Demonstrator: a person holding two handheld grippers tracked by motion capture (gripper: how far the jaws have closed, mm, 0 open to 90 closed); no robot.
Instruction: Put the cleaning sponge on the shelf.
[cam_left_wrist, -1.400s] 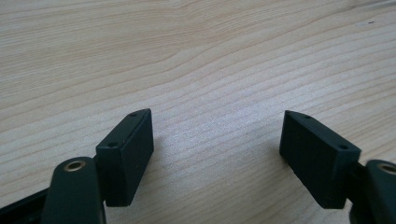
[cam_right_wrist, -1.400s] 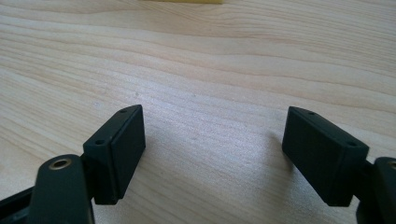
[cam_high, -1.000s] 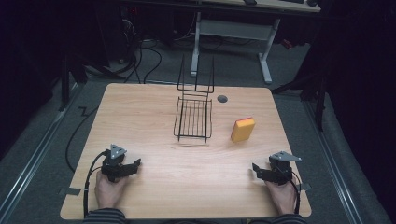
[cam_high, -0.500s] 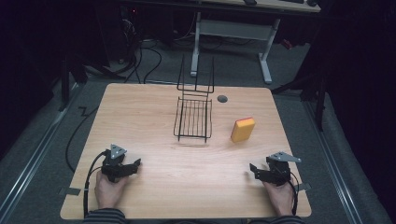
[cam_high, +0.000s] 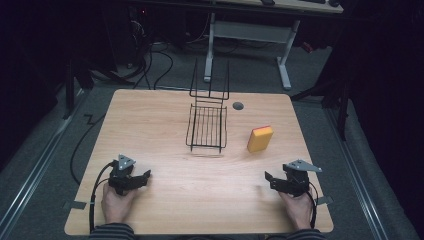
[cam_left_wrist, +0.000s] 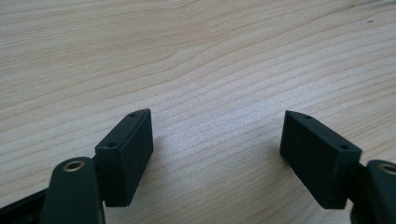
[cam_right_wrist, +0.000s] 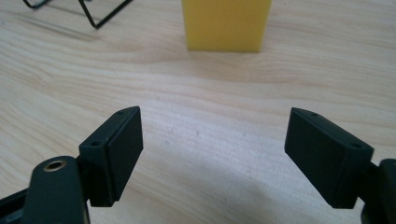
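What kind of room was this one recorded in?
Probably a lab or workshop set up for recording: a lone wooden table on grey carpet, cables trailing across the floor behind it, and a white-legged height-adjustable desk beyond. The surroundings are dark.

A light wooden worktop (cam_high: 165, 120) with a round dark cable hole (cam_high: 238, 105) near its far edge stands on grey carpet (cam_high: 45, 150). Beyond it a white-legged desk frame (cam_high: 250, 35) stands amid black cables on the floor (cam_high: 160, 60). The surrounding room lies in deep shadow, with light falling on the wood.
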